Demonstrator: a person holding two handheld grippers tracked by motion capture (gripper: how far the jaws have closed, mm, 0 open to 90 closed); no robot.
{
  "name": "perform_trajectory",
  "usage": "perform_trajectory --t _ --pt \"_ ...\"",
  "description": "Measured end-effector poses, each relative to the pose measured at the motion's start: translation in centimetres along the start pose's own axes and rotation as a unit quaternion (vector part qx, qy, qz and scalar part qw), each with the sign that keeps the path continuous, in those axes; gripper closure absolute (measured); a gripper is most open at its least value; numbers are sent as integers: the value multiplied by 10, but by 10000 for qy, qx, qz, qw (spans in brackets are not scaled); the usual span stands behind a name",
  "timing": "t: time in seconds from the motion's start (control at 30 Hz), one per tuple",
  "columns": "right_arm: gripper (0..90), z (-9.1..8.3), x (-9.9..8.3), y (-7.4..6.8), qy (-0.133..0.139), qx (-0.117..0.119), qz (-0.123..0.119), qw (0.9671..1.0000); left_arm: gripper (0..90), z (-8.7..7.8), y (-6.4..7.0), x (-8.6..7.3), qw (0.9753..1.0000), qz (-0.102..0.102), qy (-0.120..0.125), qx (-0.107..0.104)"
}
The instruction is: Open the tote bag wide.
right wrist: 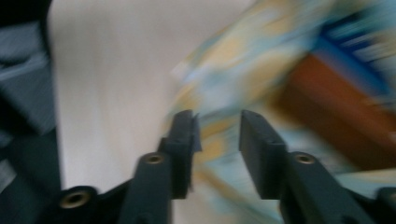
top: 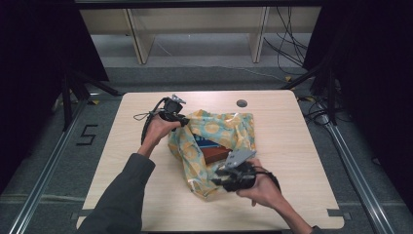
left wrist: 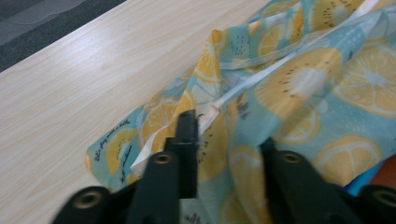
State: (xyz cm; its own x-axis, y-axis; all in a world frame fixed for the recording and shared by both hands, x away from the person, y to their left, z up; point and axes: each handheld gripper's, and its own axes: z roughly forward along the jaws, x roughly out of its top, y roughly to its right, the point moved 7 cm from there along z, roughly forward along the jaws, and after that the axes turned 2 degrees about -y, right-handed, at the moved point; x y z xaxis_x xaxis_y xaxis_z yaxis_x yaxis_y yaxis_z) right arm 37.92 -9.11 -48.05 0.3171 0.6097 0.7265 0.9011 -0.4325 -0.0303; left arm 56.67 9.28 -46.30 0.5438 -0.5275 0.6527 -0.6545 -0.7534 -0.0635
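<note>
In the left gripper view the left tongs [left wrist: 229,140] stand with their jaws parted, a fold of the fruit-print bag [left wrist: 299,88] running up between them, its white hem lying against the inner face of one jaw; whether the jaws press on the cloth cannot be told. From above, these left tongs [top: 181,118] sit at the far left corner of the bag [top: 214,129], the left hand [top: 158,130] wrapped behind them. The right tongs [right wrist: 217,135] are also parted, with a clear gap between the jaws and blurred bag cloth [right wrist: 219,79] beyond them; nothing is seen clamped. In the high view the right tongs [top: 220,176] reach into the near edge of the bag from the right, held by the right hand [top: 263,187]. The bag lies crumpled and gaping in the middle of the pale wooden tabletop [top: 302,141], and inside its mouth rests a brown box [top: 214,154] with a blue box [top: 208,143] just behind it, touching.
</note>
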Motion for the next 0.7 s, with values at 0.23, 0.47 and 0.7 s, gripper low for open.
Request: perform_trajectory --t 0.23,0.47,0.7 --pt "543 -42 4 64 178 -1376 707 9878 432 -42 39 9 9953 771 335 470" --pt "536 -28 -15 85 -184 -1819 944 9786 391 -70 87 18 9861 1473 602 468" --pt "524 -29 -17 90 -195 -1776 1123 9775 386 -32 101 -8 9818 1892 -121 127"
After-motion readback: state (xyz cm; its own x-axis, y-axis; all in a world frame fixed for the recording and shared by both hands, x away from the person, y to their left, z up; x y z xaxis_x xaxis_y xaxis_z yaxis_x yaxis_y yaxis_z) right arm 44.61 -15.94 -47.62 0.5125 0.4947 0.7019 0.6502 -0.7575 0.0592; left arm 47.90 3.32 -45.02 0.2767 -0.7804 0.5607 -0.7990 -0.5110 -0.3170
